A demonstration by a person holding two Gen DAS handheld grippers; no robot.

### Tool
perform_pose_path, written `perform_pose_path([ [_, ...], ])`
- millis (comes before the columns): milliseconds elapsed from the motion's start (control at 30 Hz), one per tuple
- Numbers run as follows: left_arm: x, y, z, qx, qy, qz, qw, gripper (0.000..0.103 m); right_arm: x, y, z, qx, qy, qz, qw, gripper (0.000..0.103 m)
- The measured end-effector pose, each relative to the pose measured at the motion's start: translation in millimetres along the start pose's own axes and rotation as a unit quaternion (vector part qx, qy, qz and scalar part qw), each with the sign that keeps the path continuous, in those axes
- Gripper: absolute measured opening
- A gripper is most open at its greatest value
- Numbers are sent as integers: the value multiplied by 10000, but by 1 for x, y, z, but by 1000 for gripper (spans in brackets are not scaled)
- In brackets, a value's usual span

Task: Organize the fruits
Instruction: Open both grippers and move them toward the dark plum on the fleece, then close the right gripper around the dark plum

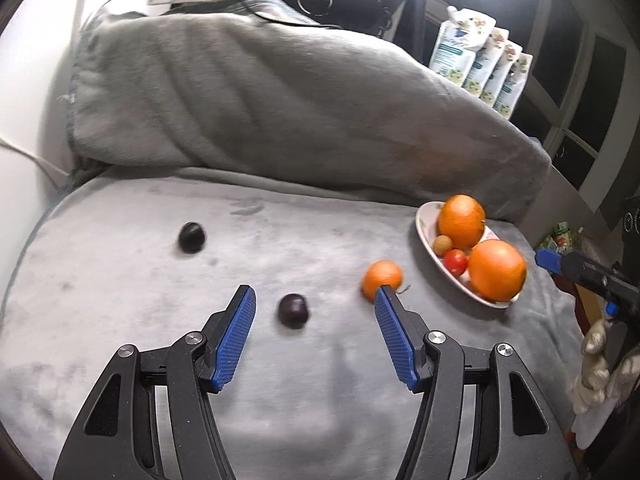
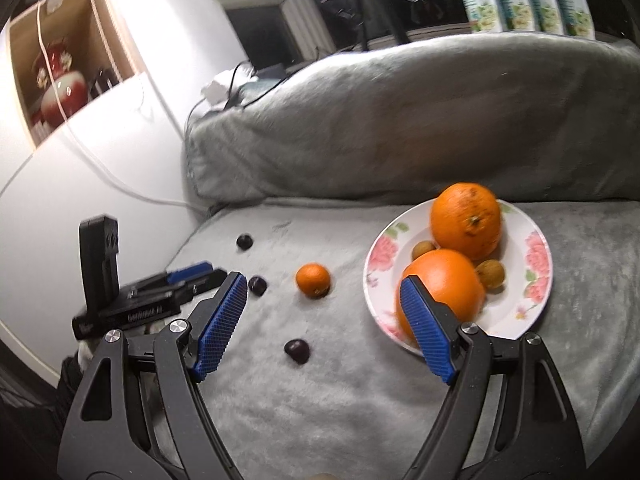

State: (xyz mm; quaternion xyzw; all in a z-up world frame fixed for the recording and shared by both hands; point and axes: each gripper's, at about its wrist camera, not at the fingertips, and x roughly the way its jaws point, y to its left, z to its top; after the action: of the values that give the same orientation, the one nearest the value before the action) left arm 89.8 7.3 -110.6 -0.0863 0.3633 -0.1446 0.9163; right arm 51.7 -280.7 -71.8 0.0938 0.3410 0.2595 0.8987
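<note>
A floral plate (image 2: 536, 248) on the grey blanket holds two large oranges (image 2: 466, 214), small brown fruits (image 2: 491, 273) and, in the left wrist view, a red one (image 1: 455, 261). A small mandarin (image 2: 313, 279) and three dark plums (image 2: 297, 351) lie loose on the blanket left of the plate. My left gripper (image 1: 314, 294) is open, with one plum (image 1: 294, 310) lying between its fingers and the mandarin (image 1: 382, 276) just beyond its right fingertip. My right gripper (image 2: 324, 280) is open and empty, above the blanket near the plate's left rim.
A big grey cushion (image 1: 280, 92) rises behind the fruit. Refill pouches (image 1: 476, 60) stand on the sill beyond. A white wall with a cable (image 2: 80, 140) is at the left. The blanket edge drops off at the right in the left wrist view.
</note>
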Motion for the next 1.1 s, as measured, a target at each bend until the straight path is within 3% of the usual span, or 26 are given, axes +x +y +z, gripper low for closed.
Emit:
perform_pose_path([
  [233,9,10,-6,-46,128,-14,9999,61,18,26,-14,-487,369,15,9981,82],
  [367,14,12,-9,-28,210,-66,9998,55,30,35,-21,-694,542,-27,9961,81],
  [600,28,10,-11,139,407,-65,9991,44,51,46,-37,-1050,929,-149,9900,66],
  [800,38,10,-10,223,484,-47,9986,43,69,41,-47,-1044,1206,-273,9868,52],
  [1033,49,11,-11,245,611,-9,9978,41,82,42,-54,-1140,1394,-340,9831,45],
  [1100,52,10,-12,261,656,0,9975,40,85,44,-55,-1191,1438,-350,9818,38],
])
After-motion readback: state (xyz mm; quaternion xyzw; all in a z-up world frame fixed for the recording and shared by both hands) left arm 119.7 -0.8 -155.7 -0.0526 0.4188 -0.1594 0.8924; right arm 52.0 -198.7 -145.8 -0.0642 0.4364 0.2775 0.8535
